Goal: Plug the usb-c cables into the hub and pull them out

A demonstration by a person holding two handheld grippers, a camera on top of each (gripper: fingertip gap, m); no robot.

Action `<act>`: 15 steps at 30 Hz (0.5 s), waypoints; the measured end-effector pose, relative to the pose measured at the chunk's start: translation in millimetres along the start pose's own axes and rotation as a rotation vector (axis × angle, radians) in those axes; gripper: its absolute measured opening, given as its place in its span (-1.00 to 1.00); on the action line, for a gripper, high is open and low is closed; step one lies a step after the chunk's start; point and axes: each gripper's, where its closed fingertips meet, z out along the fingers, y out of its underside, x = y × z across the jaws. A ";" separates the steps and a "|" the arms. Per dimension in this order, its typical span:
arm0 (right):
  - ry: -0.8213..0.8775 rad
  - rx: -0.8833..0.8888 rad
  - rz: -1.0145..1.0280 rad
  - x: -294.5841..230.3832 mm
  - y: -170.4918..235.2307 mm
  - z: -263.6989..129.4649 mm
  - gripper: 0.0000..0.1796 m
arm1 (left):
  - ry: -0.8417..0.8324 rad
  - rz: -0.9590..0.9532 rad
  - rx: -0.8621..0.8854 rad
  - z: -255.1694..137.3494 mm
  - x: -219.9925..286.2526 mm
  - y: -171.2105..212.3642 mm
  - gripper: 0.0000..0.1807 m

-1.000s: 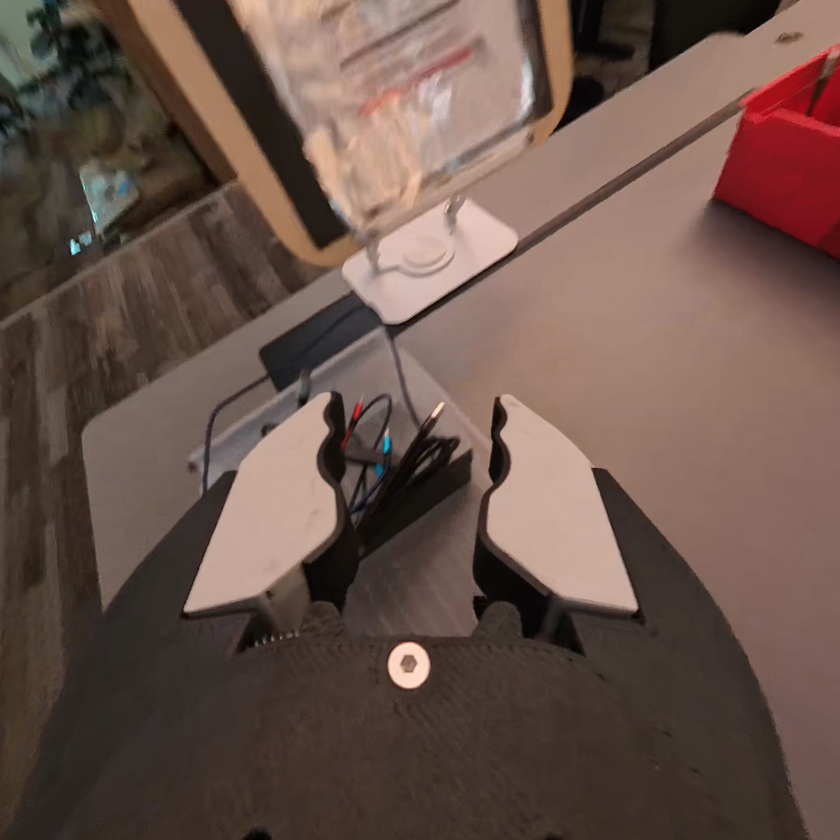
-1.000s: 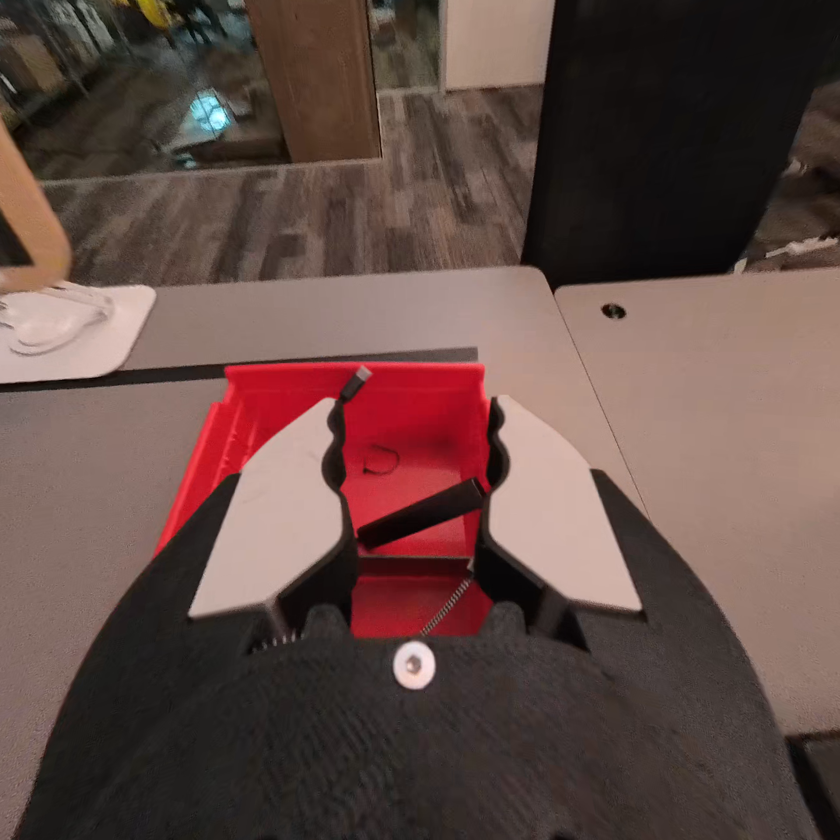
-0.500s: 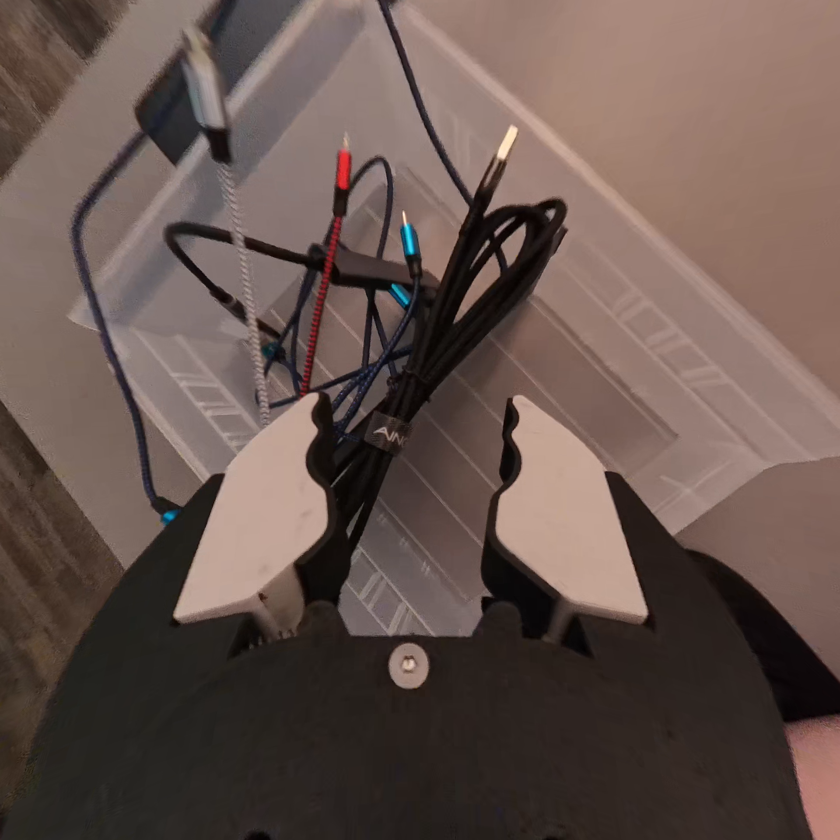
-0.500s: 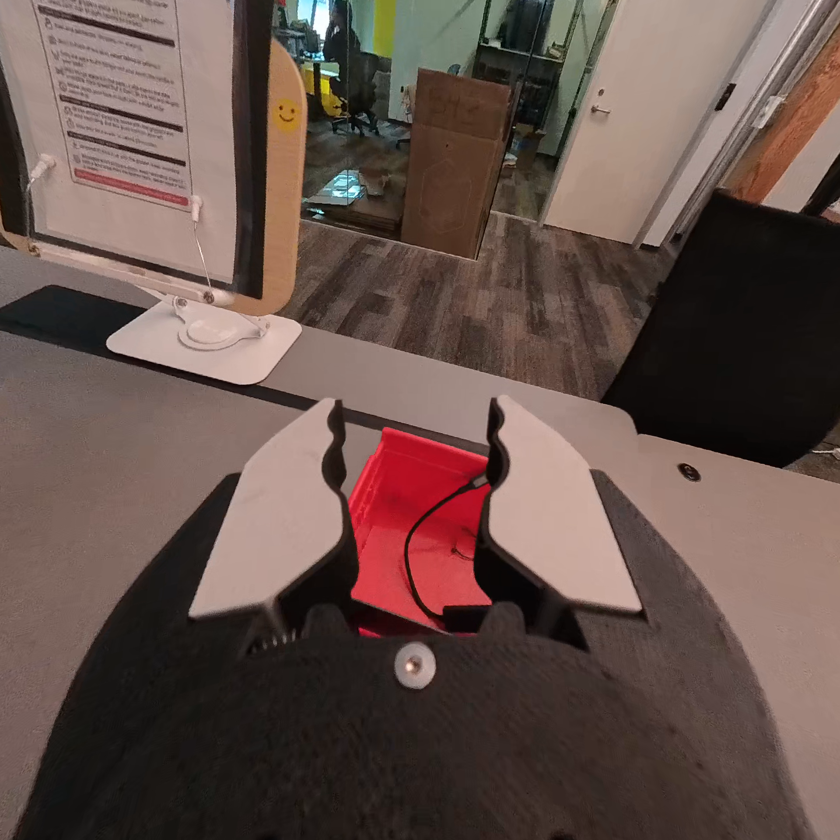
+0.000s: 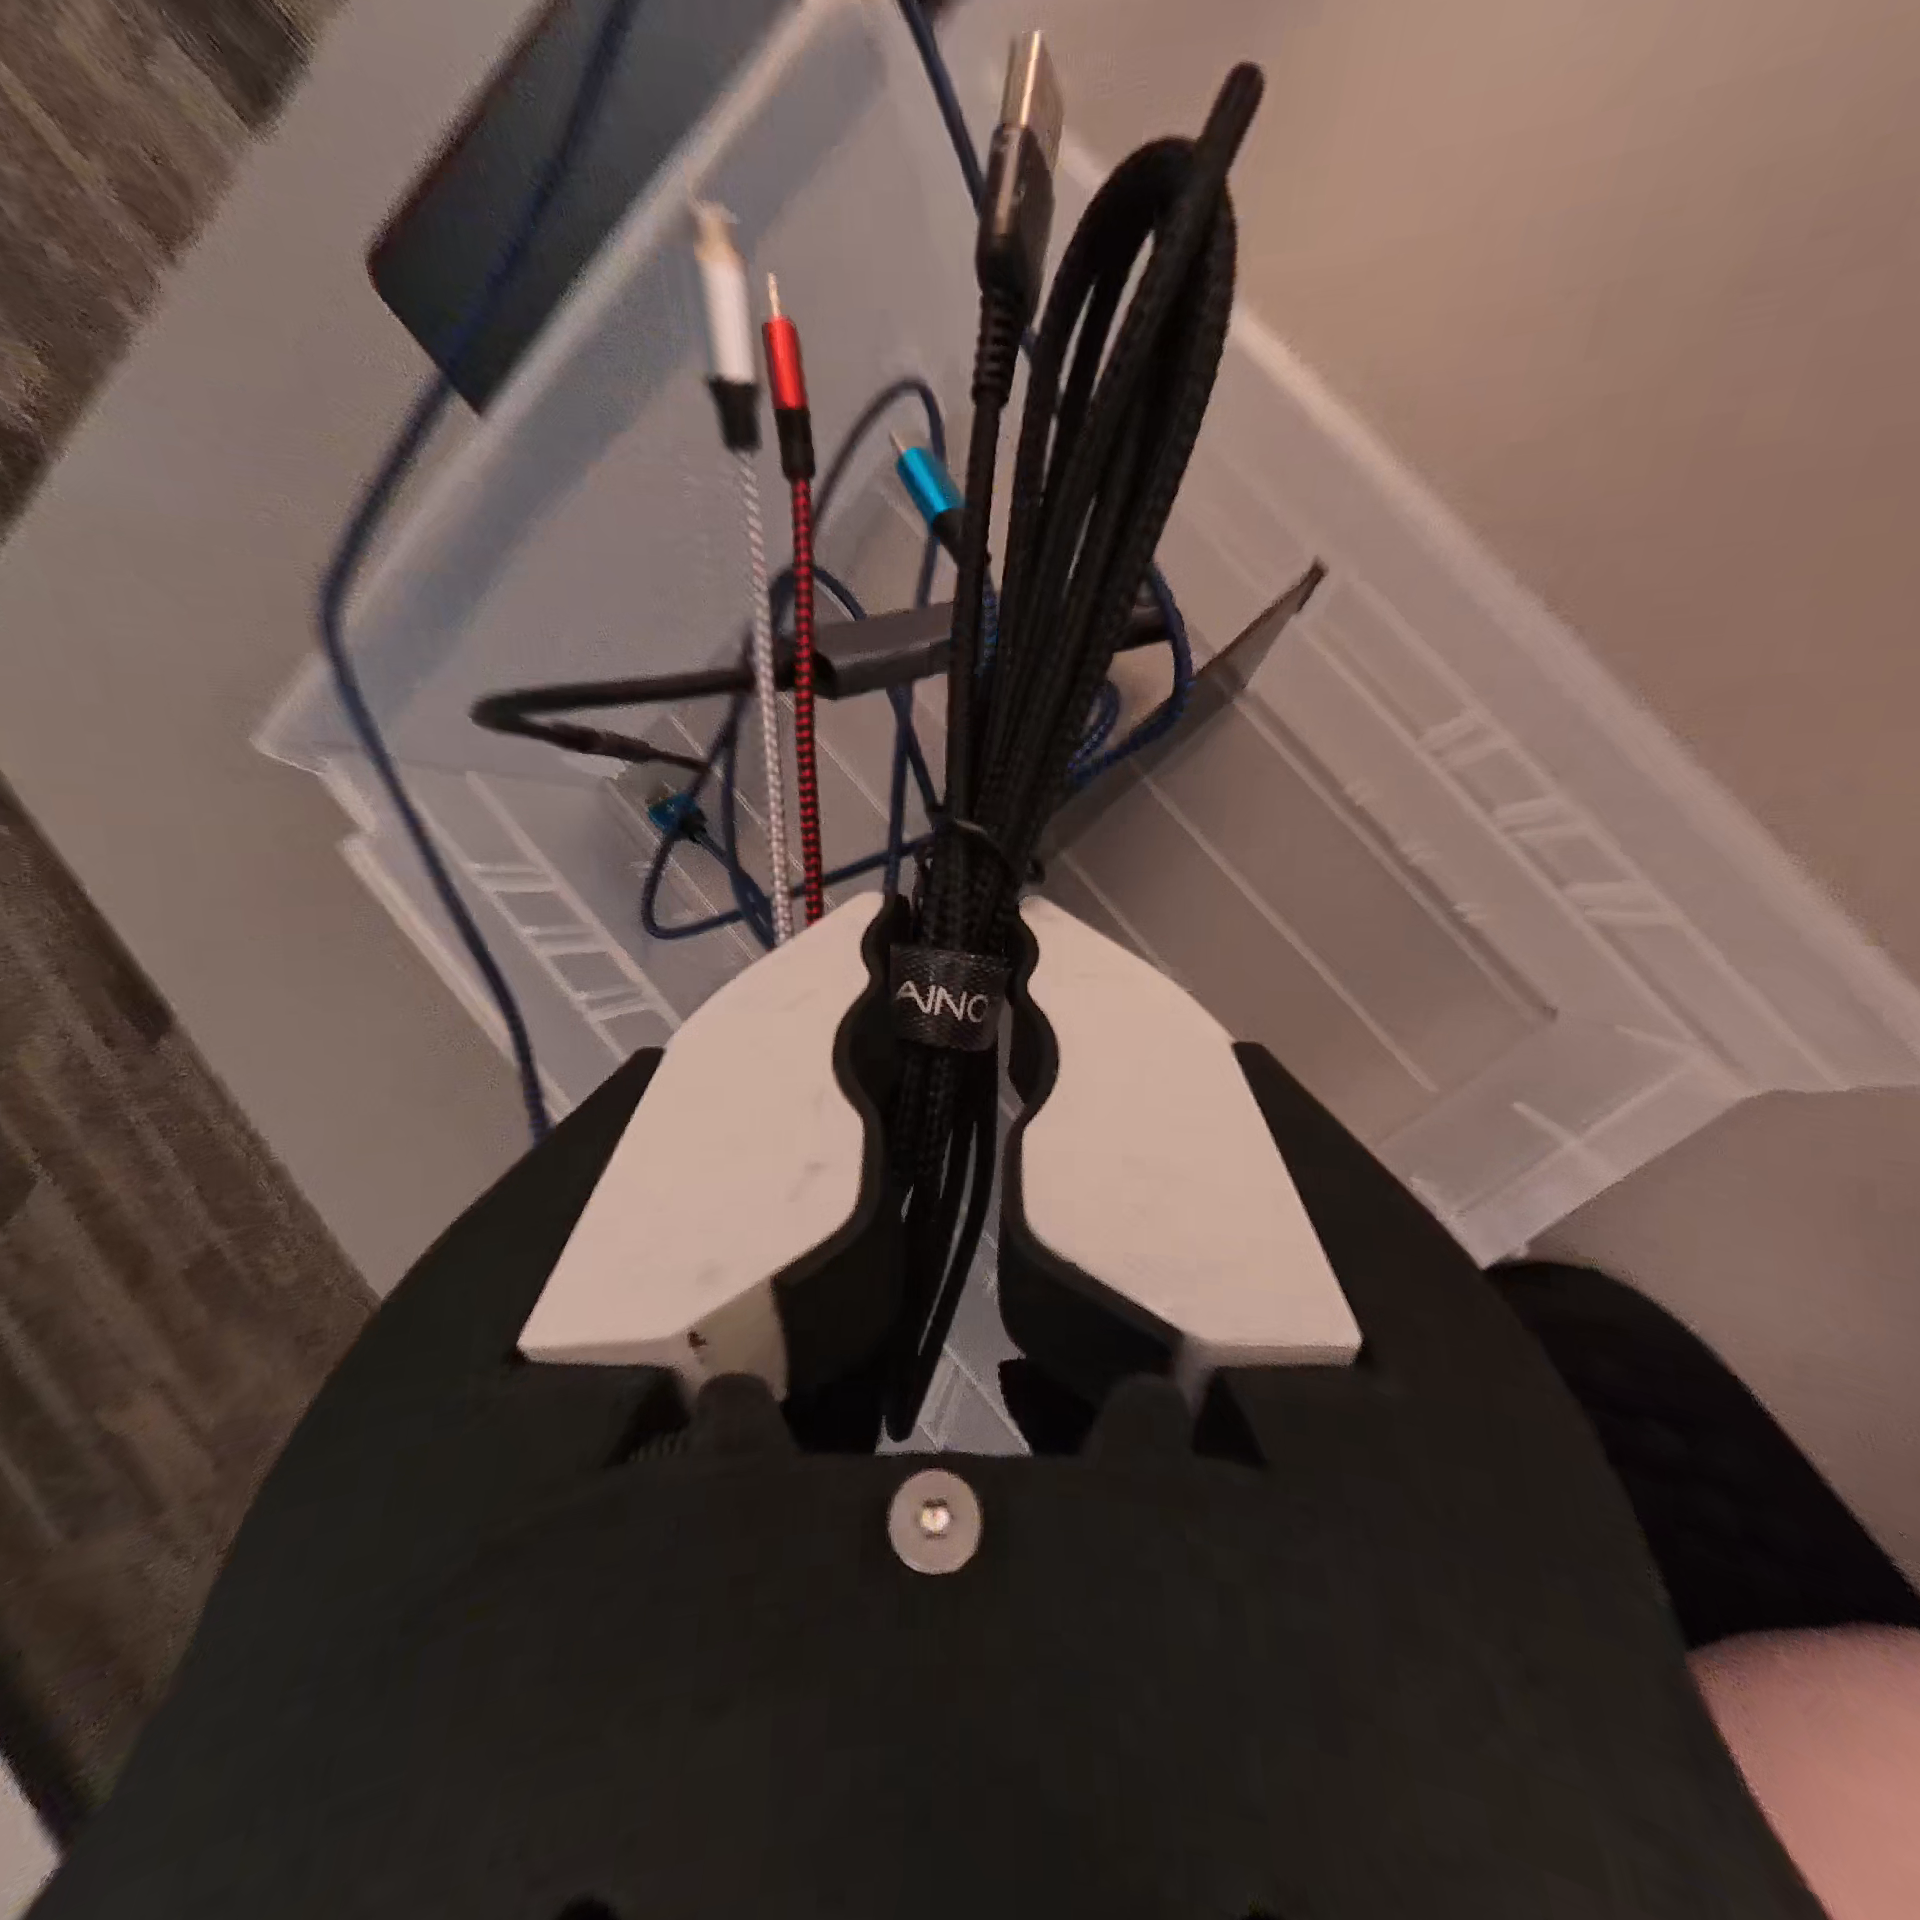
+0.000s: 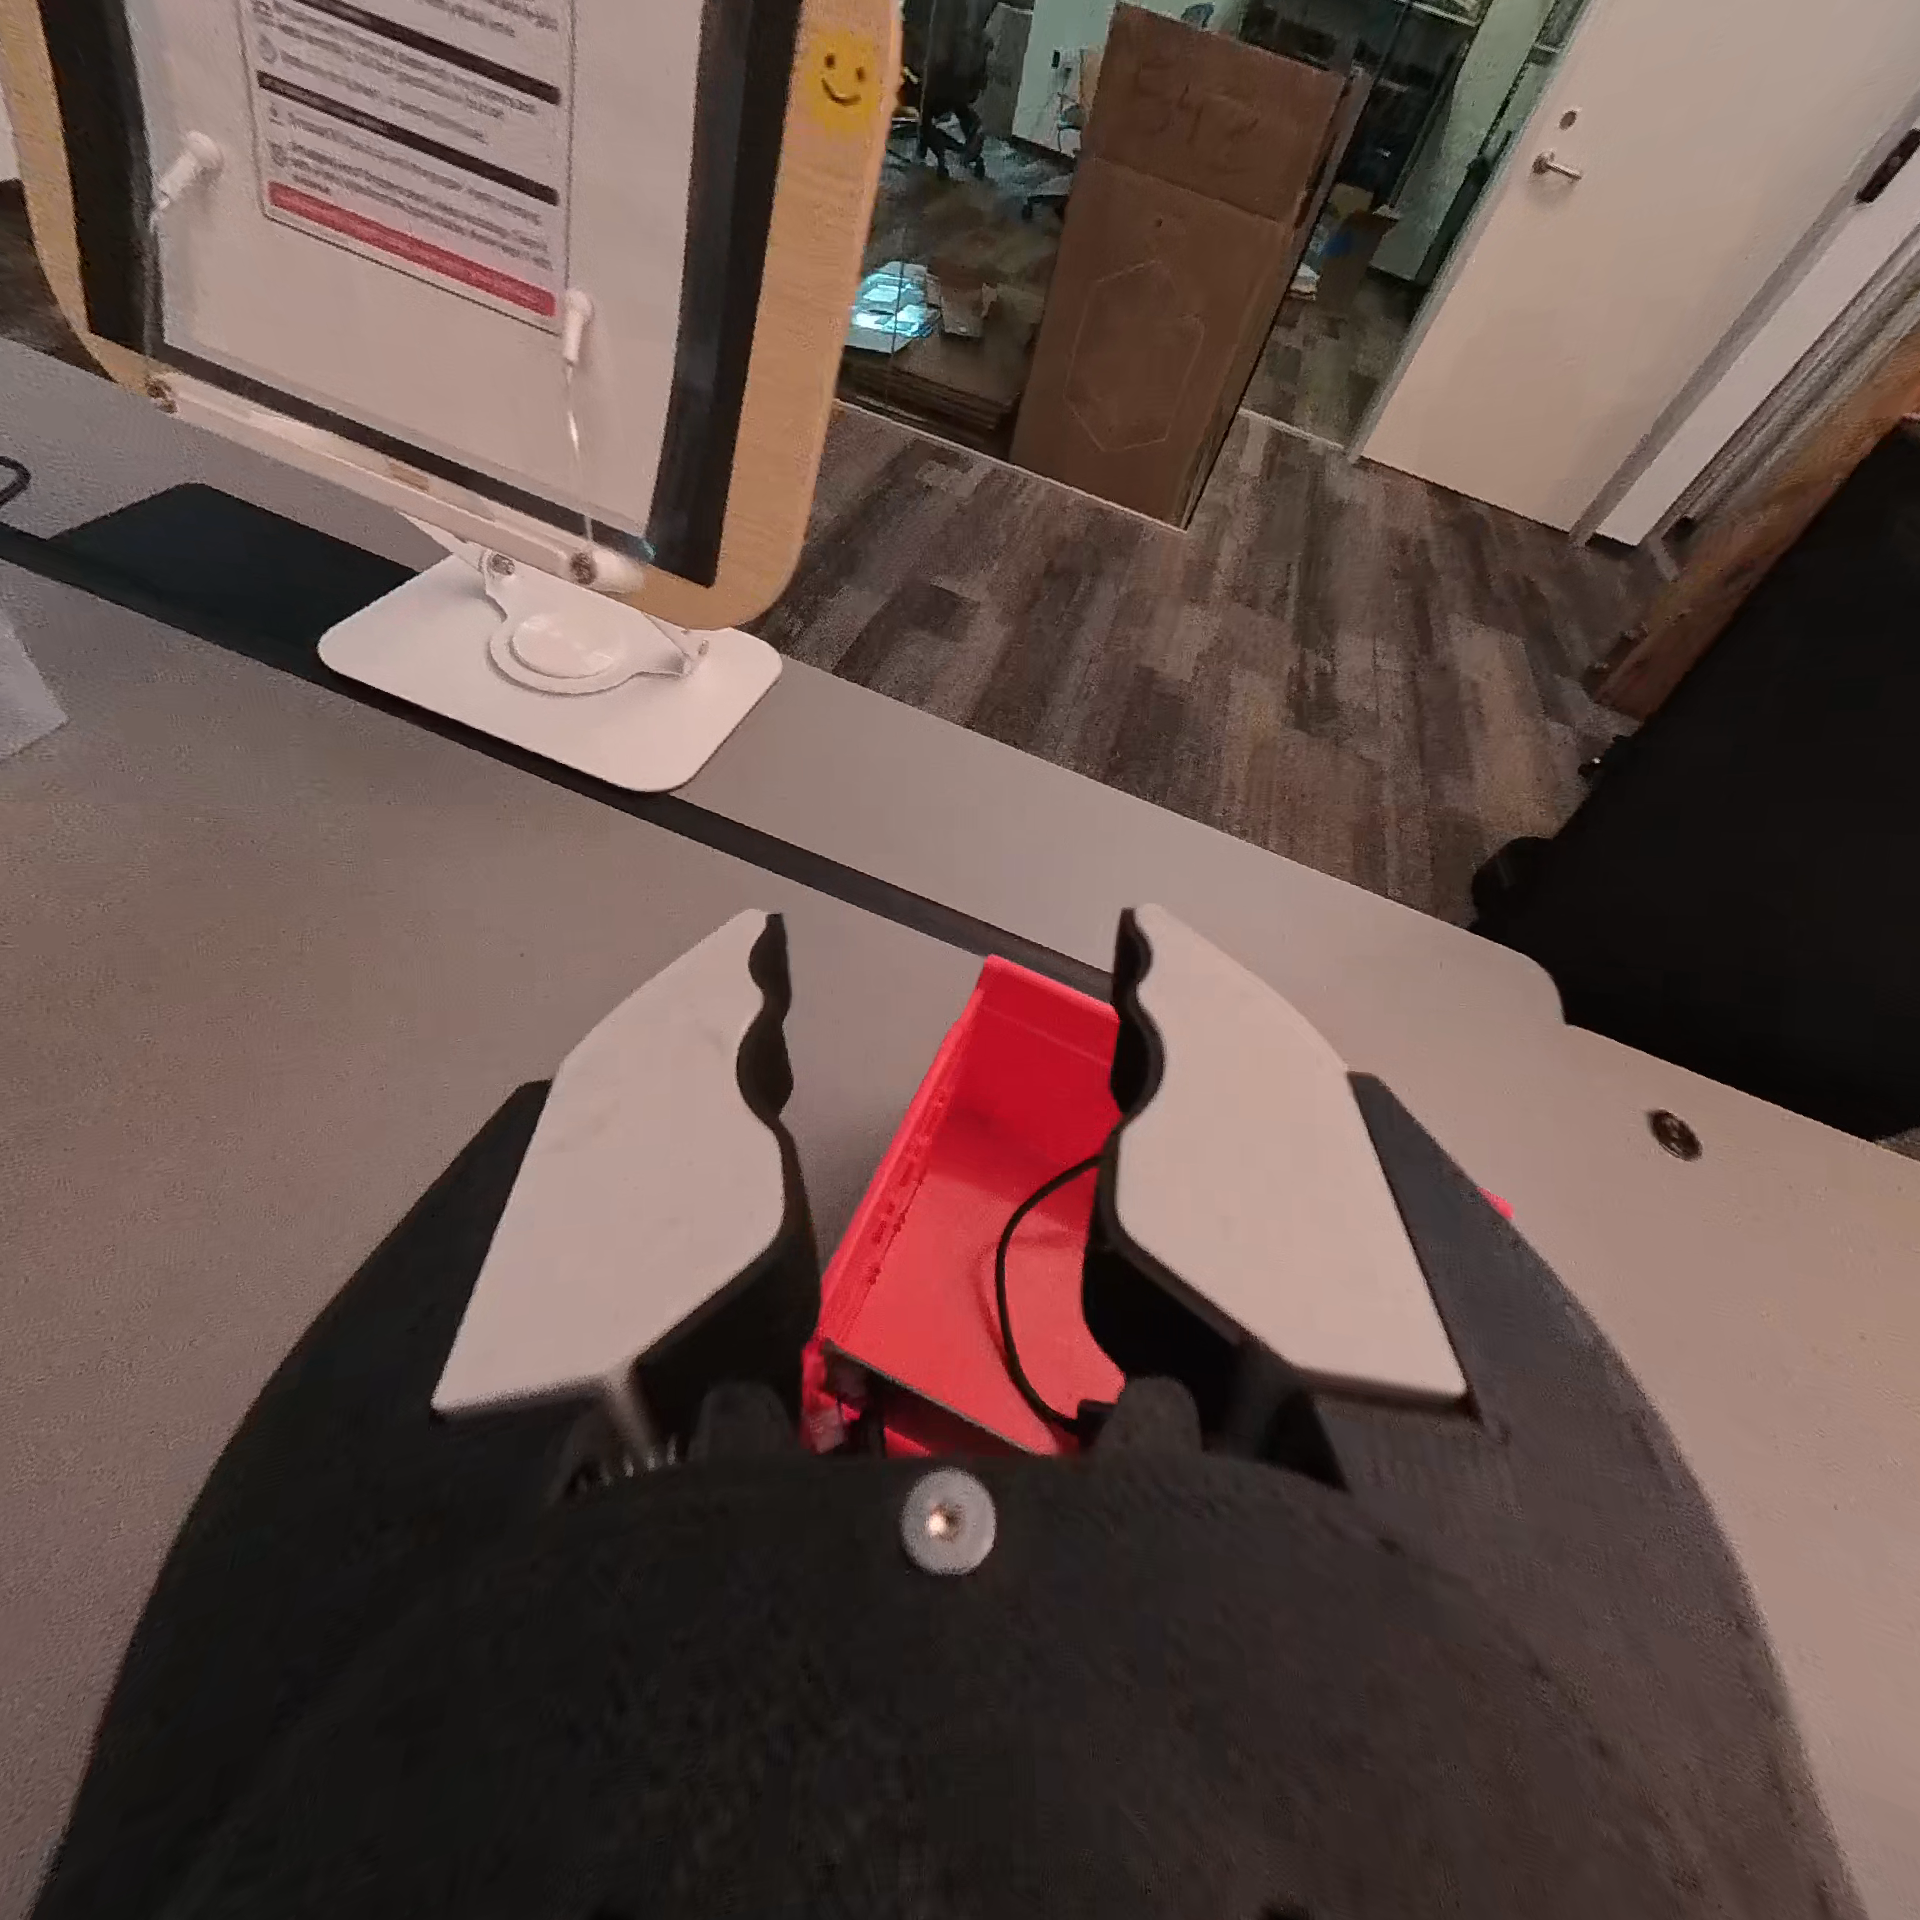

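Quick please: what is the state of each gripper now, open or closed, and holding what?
Left gripper: closed on the black cable bundle.
Right gripper: open, holding nothing, above the red bin.

A clear plastic bin point(image 5: 1351, 831) is seen on the grey table point(image 6: 260, 987), while a red plastic bin point(image 6: 977, 1247) is set farther along it, and a wood-framed sign board point(image 6: 821, 343) on a white flat base point(image 6: 665, 727) is stood near a tall brown cardboard box point(image 6: 1174, 260) on the dark wood-patterned floor point(image 6: 1195, 675).
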 end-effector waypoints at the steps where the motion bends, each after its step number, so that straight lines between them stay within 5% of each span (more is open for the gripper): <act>1: -0.019 0.004 -0.003 -6.1 -1.8 1.8 -0.33 | -0.017 -0.007 0.044 -8.2 -1.7 -7.8 -0.82; 7: -0.201 0.085 -0.061 -73.9 -25.3 12.9 -0.36 | -0.096 -0.027 0.302 -64.8 1.4 -51.8 -0.84; 15: -0.605 0.300 -0.327 -243.4 -52.8 -4.9 -0.37 | -0.137 0.044 0.611 -136.3 49.6 -113.4 -0.85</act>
